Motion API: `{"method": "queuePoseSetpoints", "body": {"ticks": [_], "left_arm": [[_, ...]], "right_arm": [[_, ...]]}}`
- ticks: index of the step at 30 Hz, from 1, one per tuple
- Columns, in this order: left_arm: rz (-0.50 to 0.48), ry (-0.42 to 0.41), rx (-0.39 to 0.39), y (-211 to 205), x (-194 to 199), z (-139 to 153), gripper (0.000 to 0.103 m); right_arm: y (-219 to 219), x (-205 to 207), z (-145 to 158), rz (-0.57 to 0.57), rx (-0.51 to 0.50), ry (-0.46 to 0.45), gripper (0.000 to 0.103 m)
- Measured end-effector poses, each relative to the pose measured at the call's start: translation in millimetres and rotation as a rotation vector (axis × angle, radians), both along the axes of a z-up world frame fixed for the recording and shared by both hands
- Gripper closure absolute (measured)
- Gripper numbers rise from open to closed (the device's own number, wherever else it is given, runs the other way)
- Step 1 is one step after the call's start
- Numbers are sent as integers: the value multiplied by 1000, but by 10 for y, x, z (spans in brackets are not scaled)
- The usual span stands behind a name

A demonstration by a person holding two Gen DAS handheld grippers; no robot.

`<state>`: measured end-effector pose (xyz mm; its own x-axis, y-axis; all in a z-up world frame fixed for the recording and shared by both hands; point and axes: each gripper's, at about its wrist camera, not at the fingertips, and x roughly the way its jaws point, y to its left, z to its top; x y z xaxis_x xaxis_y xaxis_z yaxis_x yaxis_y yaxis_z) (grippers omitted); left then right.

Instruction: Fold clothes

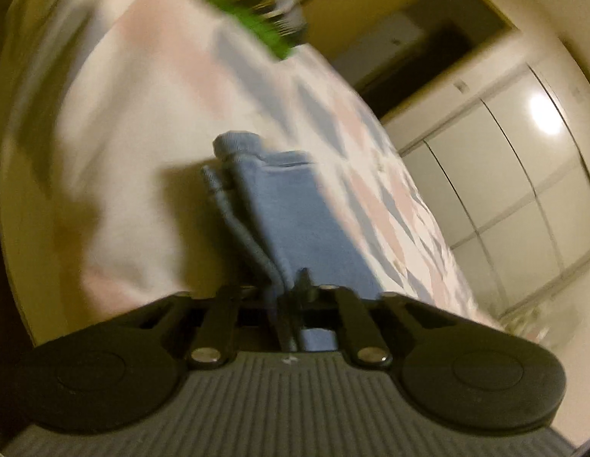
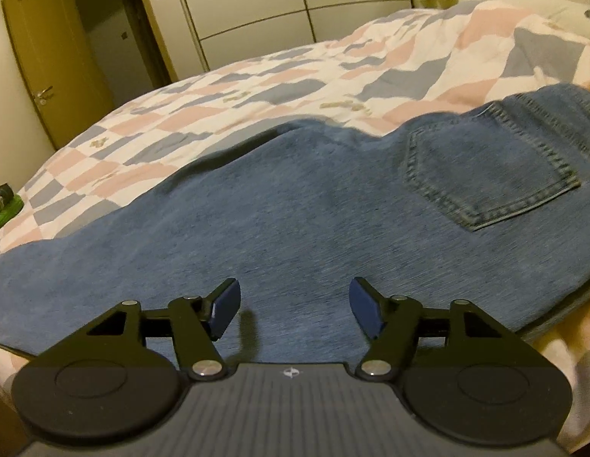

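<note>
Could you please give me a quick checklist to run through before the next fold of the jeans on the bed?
1. Left gripper shut on the jeans: ok, denim is pinched between the closed jaws.
2. Right gripper free: ok, open above the denim, nothing held.
3. Back pocket lying flat: ok.
4. Far edge of the leg smooth: not ok, it is rumpled.
5. Checked quilt clear beyond the jeans: ok.
6. Hem layers aligned: cannot tell, blurred.
</note>
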<state>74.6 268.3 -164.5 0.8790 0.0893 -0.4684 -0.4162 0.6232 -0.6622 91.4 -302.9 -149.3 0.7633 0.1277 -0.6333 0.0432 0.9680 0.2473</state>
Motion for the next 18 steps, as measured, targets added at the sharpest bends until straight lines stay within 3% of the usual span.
{"method": "queuePoseSetpoints", "body": {"ticks": [2,7,10,14,17,18], "left_arm": [[-64,-19,181,-328,56,278,99],[-357,-117,553,-1556,260,871,99],[-557,-179,639,-2370,326,968,98],[-814,-175,709,-3369,390,725,95],[-964,-38,801,-3984,426,228,90],[-957,-16,848,-4089,379,106,89]], "right_arm": [[-103,-44,5,-21,9,-6,37],[-391,-172,35,-74,34,-29,38],[-548,-234,54,-99,45,-37,38],[-746,-308,72,-129,52,-41,38],[-869,-344,79,-124,71,-42,39],[-883,-347,79,-118,73,-40,39]]}}
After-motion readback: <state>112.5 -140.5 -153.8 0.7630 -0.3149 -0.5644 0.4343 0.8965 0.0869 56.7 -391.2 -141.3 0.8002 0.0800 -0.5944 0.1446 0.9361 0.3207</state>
